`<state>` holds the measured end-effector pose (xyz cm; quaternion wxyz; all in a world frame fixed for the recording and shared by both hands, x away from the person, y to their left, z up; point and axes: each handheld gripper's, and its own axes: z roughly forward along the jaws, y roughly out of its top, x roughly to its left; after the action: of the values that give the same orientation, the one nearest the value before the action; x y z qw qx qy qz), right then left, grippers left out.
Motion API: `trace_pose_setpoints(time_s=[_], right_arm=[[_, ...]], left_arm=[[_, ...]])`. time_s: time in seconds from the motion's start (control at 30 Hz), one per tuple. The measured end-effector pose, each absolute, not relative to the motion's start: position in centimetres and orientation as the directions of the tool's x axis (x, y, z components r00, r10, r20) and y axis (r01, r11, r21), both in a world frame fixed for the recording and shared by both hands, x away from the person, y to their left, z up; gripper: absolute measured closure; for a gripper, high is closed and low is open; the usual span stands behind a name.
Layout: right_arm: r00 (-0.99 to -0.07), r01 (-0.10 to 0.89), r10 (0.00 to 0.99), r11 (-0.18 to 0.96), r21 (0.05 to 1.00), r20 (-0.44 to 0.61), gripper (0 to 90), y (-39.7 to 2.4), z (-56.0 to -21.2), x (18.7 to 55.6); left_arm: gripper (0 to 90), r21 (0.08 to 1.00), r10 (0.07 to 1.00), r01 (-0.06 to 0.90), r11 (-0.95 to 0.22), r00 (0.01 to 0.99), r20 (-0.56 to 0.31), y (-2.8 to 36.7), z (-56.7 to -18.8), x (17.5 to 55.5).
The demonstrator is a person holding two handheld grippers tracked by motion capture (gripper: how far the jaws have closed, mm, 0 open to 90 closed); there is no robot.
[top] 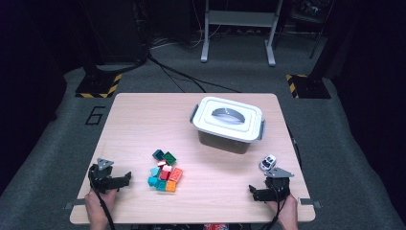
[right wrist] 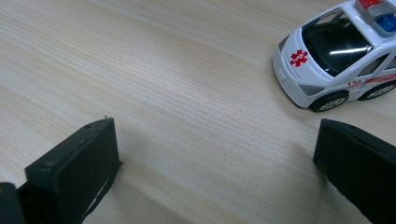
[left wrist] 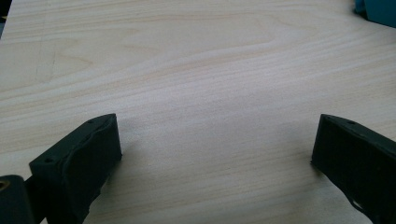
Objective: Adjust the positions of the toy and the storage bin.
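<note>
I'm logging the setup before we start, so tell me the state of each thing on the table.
Left gripper: open, empty.
Right gripper: open, empty.
Lidded box: lid on, handle flat.
Toy ambulance: upright on its wheels.
Toy bricks: loose in a pile.

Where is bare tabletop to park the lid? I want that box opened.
Bare wood lies left of the lidded box, behind the toy bricks, and between bricks and right gripper. It is crowded beside the toy ambulance near that gripper.
</note>
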<state>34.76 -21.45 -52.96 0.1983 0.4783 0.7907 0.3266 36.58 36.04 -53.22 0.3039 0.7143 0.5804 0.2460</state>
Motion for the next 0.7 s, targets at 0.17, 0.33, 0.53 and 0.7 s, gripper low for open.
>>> trace_pose_setpoints(time_s=[0.17,0.33,0.53,0.7], right_arm=[[-0.463,0.654,0.886,0.338,0.677,0.005,0.0,-21.2,-52.6,34.7],[-0.472,0.655,0.882,0.344,0.673,0.009,0.0,-20.5,-51.2,34.2],[-0.503,0.642,0.864,0.362,0.676,0.015,0.0,-19.7,-49.1,34.3],[-0.523,0.631,0.852,0.367,0.684,0.025,0.0,-19.0,-47.4,34.7]], left_arm=[[1.3,0.72,0.979,0.68,-0.142,0.205,-0.001,36.0,-53.2,36.6],[1.3,0.72,0.979,0.68,-0.142,0.205,-0.001,36.0,-53.2,36.6],[1.3,0.72,0.979,0.679,-0.142,0.205,0.0,36.0,-53.2,36.6],[1.3,0.72,0.979,0.679,-0.141,0.205,-0.001,36.0,-53.2,36.6]])
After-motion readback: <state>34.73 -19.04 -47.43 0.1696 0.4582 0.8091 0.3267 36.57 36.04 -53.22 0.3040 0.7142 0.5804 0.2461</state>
